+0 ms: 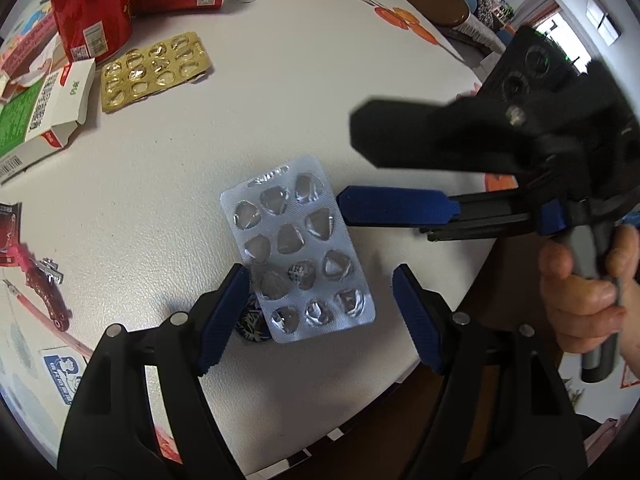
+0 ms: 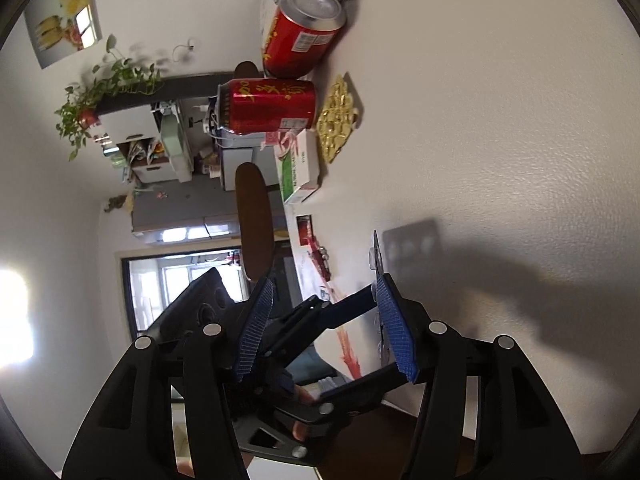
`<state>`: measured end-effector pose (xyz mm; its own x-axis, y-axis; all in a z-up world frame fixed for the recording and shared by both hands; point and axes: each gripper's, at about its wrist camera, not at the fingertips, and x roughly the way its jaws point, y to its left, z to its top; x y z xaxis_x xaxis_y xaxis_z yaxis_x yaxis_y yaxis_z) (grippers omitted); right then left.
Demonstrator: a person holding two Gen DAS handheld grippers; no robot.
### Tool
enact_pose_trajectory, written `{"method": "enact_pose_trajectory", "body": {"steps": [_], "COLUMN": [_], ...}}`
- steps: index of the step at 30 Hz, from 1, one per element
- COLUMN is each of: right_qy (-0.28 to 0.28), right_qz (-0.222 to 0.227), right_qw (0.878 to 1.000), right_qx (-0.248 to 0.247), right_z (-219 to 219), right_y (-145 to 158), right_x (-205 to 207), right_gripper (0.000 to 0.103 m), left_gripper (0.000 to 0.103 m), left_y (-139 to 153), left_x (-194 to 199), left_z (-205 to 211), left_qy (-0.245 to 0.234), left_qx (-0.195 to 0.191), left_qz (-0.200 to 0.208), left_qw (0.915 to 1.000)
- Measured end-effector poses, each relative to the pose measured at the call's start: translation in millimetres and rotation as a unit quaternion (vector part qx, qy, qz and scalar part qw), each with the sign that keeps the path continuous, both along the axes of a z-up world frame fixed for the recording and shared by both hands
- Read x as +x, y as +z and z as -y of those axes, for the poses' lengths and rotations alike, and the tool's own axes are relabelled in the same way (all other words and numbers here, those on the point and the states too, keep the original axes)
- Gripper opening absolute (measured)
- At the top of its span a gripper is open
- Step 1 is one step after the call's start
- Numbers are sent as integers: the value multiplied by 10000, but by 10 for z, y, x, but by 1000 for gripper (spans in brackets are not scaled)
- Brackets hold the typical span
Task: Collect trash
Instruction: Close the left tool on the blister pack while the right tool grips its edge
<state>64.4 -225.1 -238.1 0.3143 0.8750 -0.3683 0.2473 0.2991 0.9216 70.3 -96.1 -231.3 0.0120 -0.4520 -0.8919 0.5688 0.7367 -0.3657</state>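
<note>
My left gripper (image 1: 320,312) has its jaws apart around the near end of the silver blister pack (image 1: 298,248), lying flat on the white counter (image 1: 280,100). My right gripper (image 2: 326,328), jaws apart too, sits just right of it. Far left lie a gold blister pack (image 1: 154,70) and two red cans (image 1: 120,0).

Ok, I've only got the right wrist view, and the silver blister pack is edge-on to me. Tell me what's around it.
Observer: A dark disc sits partly under the pack, at the corner nearest the left camera.
Operator: Give me the left gripper.
Observer: The left gripper is open, with its jaws either side of the pack's near end.
Operator: Now describe the pack itself.
Observer: Its blisters face up, and most look burst.
</note>
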Motion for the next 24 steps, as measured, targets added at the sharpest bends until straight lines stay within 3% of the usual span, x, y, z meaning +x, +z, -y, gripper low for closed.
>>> {"method": "enact_pose_trajectory", "body": {"steps": [5,13,20,24], "right_qy": [298,266,584,695], "right_qz": [20,-96,-127,-154], "right_qw": [9992,9992,9948,9918], "right_qx": [-254,-289,-822,-1064], "right_z": [-193,-225,-326,-355], "right_y": [28,-24,-6,-36], "right_x": [0,10,103,113], "right_gripper": [56,56,56,40], "left_gripper": [69,49,47,46], "left_y": [-2,-3,12,5], "left_x": [21,79,84,75], "left_z": [-26,-155,-186,-190], "left_qy": [73,122,143,143], "left_qx": [-48,-65,-42,-59], "left_qz": [-44,-109,-92,-112], "left_qw": [10000,9998,9998,9998]}}
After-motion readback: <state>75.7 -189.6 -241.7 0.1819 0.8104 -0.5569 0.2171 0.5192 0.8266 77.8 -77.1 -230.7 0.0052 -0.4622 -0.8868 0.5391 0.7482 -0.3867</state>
